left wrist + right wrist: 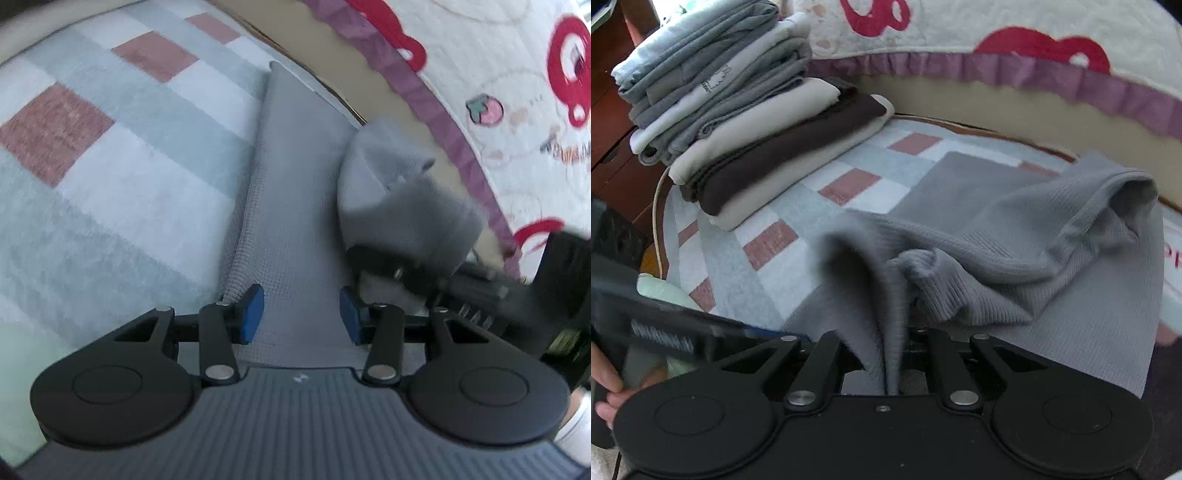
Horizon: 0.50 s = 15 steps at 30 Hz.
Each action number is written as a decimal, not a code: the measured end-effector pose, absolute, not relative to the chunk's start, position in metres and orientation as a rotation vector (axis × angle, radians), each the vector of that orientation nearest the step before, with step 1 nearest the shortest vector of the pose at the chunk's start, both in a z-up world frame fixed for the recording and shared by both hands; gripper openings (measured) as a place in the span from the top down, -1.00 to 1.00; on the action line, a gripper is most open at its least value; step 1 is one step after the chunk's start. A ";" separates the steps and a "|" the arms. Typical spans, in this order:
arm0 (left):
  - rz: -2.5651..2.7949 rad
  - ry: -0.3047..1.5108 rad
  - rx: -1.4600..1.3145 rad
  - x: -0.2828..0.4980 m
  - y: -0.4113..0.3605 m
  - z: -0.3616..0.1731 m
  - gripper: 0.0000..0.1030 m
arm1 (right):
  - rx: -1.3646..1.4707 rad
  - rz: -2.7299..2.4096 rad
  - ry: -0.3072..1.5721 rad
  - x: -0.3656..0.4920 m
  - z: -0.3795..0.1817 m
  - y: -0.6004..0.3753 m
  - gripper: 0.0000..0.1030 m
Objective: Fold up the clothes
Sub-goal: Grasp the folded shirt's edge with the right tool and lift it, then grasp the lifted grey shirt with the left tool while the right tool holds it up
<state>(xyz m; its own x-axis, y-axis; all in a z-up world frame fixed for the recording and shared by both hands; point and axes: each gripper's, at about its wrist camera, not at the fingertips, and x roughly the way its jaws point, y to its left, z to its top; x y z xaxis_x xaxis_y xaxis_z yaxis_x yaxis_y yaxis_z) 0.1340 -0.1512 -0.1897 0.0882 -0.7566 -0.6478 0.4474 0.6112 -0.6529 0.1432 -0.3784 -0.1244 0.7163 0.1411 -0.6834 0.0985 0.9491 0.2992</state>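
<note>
Left wrist view: the left gripper (302,314) is hovering low over a flat panel of the grey knit garment (295,192), its jaws standing spread, the blue pads (253,313) lying apart with bare fabric showing between them and nothing pinched. The garment is lying on a checked rug (110,155) of pale blue, white and dusty-pink squares. To the right, the right gripper (424,266) is appearing blurred, with a bunched fold of the same grey knit draping over it.

Right wrist view: the right gripper (892,347) is pinching a gathered fold of the grey knit garment (1015,236); its jaws are pressed together on the cloth, which is rising between the black finger arms and hiding the pads. A ribbed cuff (942,291) is curling just beyond the jaws, and the remainder of the garment is spreading rightward across the checked rug (783,258). At upper left, a stack of folded clothes (738,110) in grey, cream and dark brown is resting on the rug's far edge. Behind it, a quilted bedspread (997,22) with red motifs and a purple ruffle (1034,74) is running across the background. At lower left, the left gripper (665,332) is showing blurred, held by a hand (607,391).
</note>
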 end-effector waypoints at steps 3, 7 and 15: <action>-0.888 1.220 -0.395 0.140 -0.147 -0.197 0.08 | 0.280 0.053 0.772 0.139 -0.119 -0.378 0.82; -0.874 1.228 -0.432 0.133 -0.139 -0.206 0.14 | 0.158 0.118 0.821 0.148 -0.115 -0.362 0.81; -0.887 1.159 -0.402 0.127 -0.148 -0.191 0.08 | 0.020 0.127 0.842 0.136 -0.108 -0.310 0.13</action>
<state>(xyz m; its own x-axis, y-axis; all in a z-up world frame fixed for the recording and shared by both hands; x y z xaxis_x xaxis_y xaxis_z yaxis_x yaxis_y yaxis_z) 0.1275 -0.1475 -0.1908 0.1237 -0.7767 -0.6176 0.3930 0.6099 -0.6882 0.1362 -0.3102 -0.1081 0.6590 0.1198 -0.7426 -0.1041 0.9923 0.0678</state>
